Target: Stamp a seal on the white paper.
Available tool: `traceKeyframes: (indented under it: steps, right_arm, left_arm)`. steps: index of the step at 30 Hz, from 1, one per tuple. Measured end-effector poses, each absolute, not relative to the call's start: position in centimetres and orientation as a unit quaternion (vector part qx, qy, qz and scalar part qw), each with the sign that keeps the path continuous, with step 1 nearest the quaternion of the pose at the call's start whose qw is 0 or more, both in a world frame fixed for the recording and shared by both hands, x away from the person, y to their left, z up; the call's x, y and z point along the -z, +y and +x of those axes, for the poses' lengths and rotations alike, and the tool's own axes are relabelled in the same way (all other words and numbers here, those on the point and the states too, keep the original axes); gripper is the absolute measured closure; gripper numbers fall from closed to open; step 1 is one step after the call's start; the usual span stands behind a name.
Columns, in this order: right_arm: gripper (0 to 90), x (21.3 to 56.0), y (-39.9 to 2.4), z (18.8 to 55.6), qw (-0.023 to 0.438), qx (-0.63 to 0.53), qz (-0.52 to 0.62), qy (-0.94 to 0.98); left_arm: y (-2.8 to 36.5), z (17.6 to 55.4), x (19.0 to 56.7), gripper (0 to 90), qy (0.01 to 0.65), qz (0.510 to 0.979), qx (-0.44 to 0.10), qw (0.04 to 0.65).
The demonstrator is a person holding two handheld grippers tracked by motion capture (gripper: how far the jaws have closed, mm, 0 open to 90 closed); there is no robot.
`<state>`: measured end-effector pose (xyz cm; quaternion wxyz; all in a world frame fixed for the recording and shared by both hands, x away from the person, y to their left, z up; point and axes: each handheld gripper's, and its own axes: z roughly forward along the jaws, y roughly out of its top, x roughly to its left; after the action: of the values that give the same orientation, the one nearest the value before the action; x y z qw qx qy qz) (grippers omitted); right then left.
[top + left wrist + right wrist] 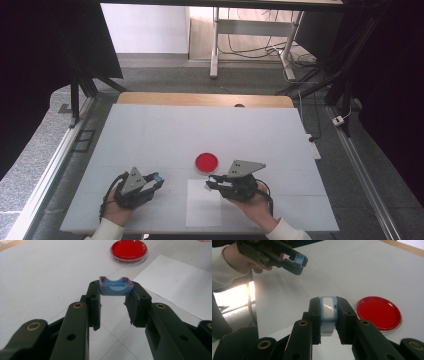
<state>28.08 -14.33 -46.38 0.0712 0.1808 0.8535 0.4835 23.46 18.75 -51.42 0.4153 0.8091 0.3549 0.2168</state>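
Left tool pinches a blue cap by its very tips; right tool clamps the blue-and-white case, both near the surface's front edge. A nudge could flick that cap loose toward the red dish.

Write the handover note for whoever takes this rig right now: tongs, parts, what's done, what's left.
Left tongs: shut on the blue cap, held above the table.
Right tongs: shut on the blue-and-white piece, beside the red dish.
Red dish sits on the table next to the white sheet, untouched.
Done: both parts picked up, held apart.
Left: probably bringing the two parts together; what the dish is for is unclear.
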Motion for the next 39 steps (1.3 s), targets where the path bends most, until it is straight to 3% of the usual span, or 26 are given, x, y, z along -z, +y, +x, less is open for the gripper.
traceKeyframes:
  steps: [18,39]
  right_arm:
    - [74.9,48.4,-13.1,28.0,0.055,-0.455,0.171,0.872]
    - [74.9,50.3,-12.2,28.7,0.067,-0.424,0.173,0.886]
  left_arm:
    - [18.8,23.4,51.4,65.9,0.355,0.809,-0.217,0.416]
    - [18.8,23.4,51.4,65.9,0.353,0.810,-0.218,0.414]
